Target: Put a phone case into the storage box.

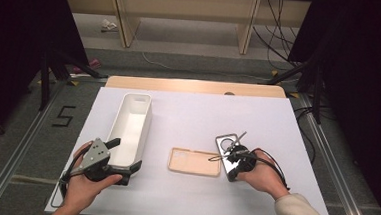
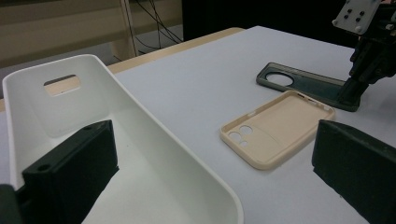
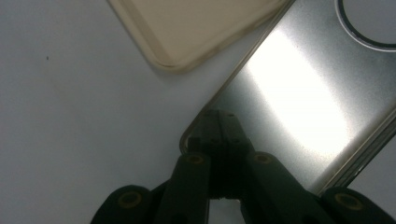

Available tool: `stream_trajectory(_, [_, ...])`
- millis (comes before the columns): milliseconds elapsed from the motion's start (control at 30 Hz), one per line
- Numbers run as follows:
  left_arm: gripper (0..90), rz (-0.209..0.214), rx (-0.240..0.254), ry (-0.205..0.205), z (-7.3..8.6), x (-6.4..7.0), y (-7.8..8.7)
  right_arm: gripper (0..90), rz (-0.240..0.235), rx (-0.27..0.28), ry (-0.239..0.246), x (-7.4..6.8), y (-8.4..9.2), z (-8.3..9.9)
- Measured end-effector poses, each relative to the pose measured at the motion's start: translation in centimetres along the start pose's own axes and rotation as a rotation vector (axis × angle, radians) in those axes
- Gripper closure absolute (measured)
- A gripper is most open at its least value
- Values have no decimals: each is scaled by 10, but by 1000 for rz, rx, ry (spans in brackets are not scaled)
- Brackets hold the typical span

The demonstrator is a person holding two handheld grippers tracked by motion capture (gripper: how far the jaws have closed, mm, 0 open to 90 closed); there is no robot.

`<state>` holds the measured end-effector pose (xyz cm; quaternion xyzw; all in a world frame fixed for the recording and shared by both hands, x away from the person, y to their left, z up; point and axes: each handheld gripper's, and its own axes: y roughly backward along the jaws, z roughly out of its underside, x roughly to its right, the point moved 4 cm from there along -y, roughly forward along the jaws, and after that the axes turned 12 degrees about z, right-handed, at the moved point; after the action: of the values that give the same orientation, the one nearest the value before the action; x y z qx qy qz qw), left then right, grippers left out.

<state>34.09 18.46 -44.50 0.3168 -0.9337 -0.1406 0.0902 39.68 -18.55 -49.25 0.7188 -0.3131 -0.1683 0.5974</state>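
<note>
On a white table (image 1: 188,112) seen from above, a person works with a two-jaw gripper in each hand. The right gripper (image 1: 233,157) points down at the near end of a dark, translucent grey phone case (image 1: 225,141), which lies flat at the right of the table's middle. In the right gripper view its two black jaws stand pressed together, tips at the case's corner (image 3: 280,93) — whether they pinch the case's rim between them cannot be told. From the left gripper view, this gripper (image 2: 355,91) meets the grey case (image 2: 303,84) at its near edge. Just beside the grey case, toward the table's middle, lies a beige phone case (image 1: 195,162), hollow side up, with its camera cut-outs visible in the left gripper view (image 2: 275,128); the two cases sit close, and a small gap shows between them in the right gripper view. The left gripper (image 1: 120,158) rests at the near end of a long white bin (image 1: 129,129) at the left — its jaws are spread wide, one inside the bin (image 2: 140,140) and one outside over the table, clamping nothing.
</note>
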Motion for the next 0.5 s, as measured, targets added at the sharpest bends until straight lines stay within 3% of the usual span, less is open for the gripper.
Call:
stream_trajectory(267, [0, 2, -2, -1, 0, 0, 0, 899, -35, 28, -28, 0, -2, -3])
stream_trajectory(500, [0, 2, -2, -1, 0, 0, 0, 885, -38, 43, -46, -3, -3, -7])
